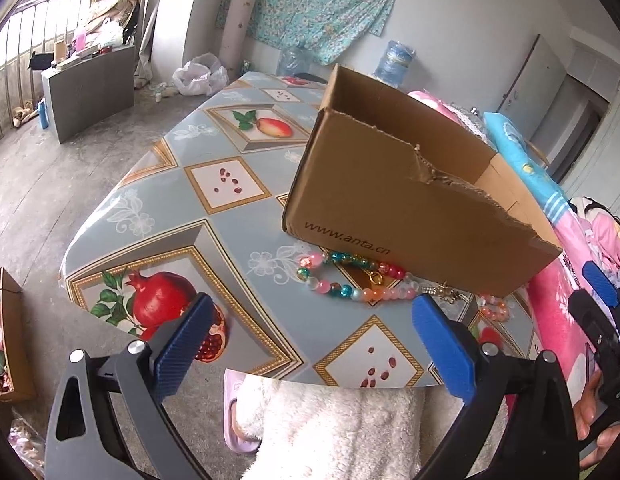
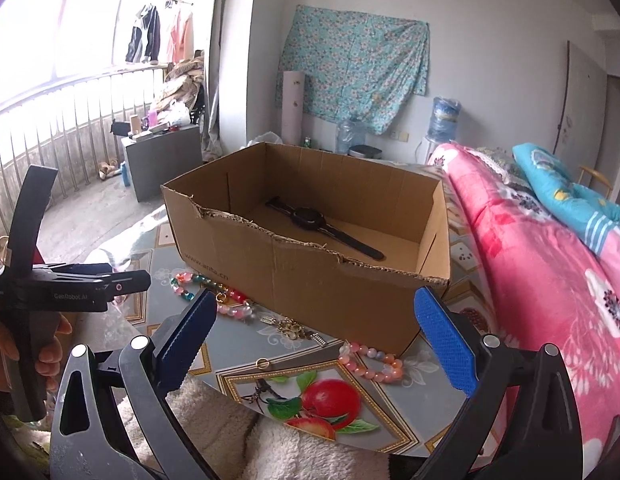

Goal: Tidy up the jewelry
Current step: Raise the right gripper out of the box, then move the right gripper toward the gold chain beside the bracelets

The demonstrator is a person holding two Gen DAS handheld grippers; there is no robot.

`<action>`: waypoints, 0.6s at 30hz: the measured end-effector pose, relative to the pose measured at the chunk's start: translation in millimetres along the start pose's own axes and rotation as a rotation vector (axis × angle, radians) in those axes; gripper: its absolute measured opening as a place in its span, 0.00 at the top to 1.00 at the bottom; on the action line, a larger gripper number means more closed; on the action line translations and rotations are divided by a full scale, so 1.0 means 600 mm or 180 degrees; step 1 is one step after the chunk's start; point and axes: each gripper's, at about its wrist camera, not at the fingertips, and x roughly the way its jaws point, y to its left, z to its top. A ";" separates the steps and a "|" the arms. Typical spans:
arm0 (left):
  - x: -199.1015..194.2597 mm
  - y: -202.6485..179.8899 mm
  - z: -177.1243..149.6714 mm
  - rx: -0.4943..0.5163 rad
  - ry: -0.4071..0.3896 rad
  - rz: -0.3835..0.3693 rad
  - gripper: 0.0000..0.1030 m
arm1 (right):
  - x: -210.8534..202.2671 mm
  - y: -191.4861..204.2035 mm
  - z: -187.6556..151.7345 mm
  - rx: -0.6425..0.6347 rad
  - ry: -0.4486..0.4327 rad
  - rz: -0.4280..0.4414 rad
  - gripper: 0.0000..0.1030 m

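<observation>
A brown cardboard box (image 2: 310,280) (image 1: 390,184) stands on the fruit-patterned table (image 1: 158,208), and a black watch (image 2: 310,216) lies inside it. Along its near wall lie a pink and teal bead necklace (image 1: 350,280) (image 2: 226,300), a gold chain piece (image 2: 292,328) (image 1: 450,294) and an orange-pink bead bracelet (image 2: 374,358) (image 1: 495,309). My left gripper (image 1: 314,320) hangs open in front of the necklace with nothing between its blue pads. My right gripper (image 2: 316,320) is open too, above the chain and bracelet, empty.
A pink floral blanket (image 2: 550,280) on a bed borders the table on the right. White fluffy clothing (image 1: 334,428) and a slipper (image 1: 236,416) show below the near table edge. A small carton (image 1: 8,332) stands on the floor at the left. A grey cabinet (image 1: 90,88) stands by the window.
</observation>
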 end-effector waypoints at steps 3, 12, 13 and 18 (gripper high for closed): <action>-0.001 0.000 -0.004 0.0000 -0.0003 -0.0101 0.05 | -0.001 0.004 -0.001 -0.0019 -0.0020 0.0036 0.08; -0.003 -0.002 -0.005 -0.0018 0.0074 -0.0374 0.05 | -0.008 0.010 -0.003 0.0056 -0.0125 0.0244 0.08; -0.003 -0.001 -0.005 -0.0038 0.0089 -0.0387 0.05 | -0.007 0.011 -0.003 0.0087 -0.0110 0.0284 0.08; -0.003 0.002 -0.007 -0.0057 0.0122 -0.0393 0.05 | -0.005 0.012 -0.004 0.0222 -0.0062 0.0468 0.08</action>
